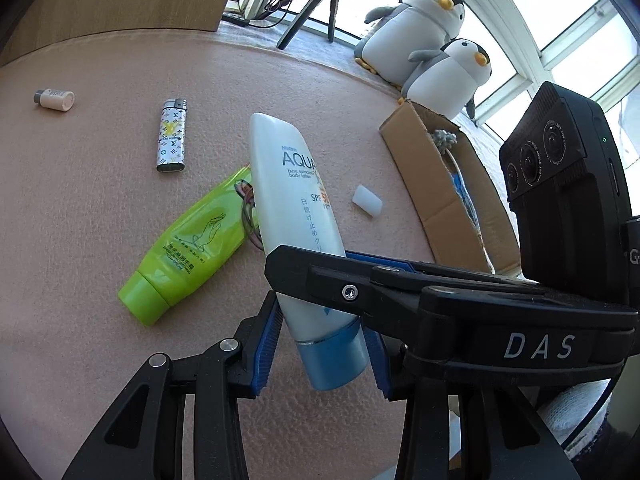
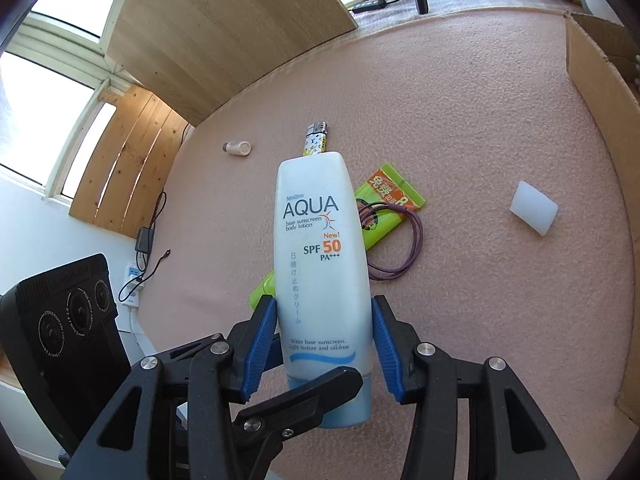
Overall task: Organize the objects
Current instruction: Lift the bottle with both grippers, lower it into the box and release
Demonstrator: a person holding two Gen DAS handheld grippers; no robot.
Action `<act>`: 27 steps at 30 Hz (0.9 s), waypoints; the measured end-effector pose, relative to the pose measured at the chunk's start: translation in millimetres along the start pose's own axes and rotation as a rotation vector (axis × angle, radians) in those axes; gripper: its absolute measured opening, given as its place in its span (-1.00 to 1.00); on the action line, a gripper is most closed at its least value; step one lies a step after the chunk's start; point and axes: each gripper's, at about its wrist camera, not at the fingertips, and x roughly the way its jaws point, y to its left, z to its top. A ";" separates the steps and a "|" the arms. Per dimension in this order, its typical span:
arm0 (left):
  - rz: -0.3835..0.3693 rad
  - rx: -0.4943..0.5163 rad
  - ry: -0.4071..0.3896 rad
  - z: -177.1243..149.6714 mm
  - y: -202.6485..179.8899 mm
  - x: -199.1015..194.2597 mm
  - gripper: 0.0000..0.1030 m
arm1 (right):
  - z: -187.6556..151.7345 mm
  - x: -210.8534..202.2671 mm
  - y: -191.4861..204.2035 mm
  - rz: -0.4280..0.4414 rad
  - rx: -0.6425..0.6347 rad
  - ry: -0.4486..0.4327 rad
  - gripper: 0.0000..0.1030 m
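Pink table [image 2: 460,120] by the window: the sunscreen tube [image 2: 322,264] is hanging above it, left tongs [image 1: 324,354] pinching its blue cap end, right tongs [image 2: 325,346] bracketing the body, contact unclear.

from my right wrist view the sunscreen tube [image 2: 320,264] hides most of the lighter [image 2: 315,139] at 12 o'clock and the green tube's [image 2: 384,208] middle. the cardboard box [image 2: 596,92] is cut off at 3 o'clock; i can't identify its contents [image 1: 460,168].
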 end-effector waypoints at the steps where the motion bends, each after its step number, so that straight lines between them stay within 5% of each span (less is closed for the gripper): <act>1: -0.005 0.012 -0.003 1.3 -6.5 -0.6 -0.16 | -0.1 -7.4 -1.9 -0.003 0.001 -0.013 -0.13; 15: -0.107 0.175 -0.018 26.9 -128.8 37.2 -0.16 | 2.1 -120.3 -62.7 -0.096 0.062 -0.196 -0.13; 27: -0.155 0.230 0.028 47.1 -198.6 86.7 -0.16 | 5.5 -167.3 -122.6 -0.139 0.144 -0.258 -0.13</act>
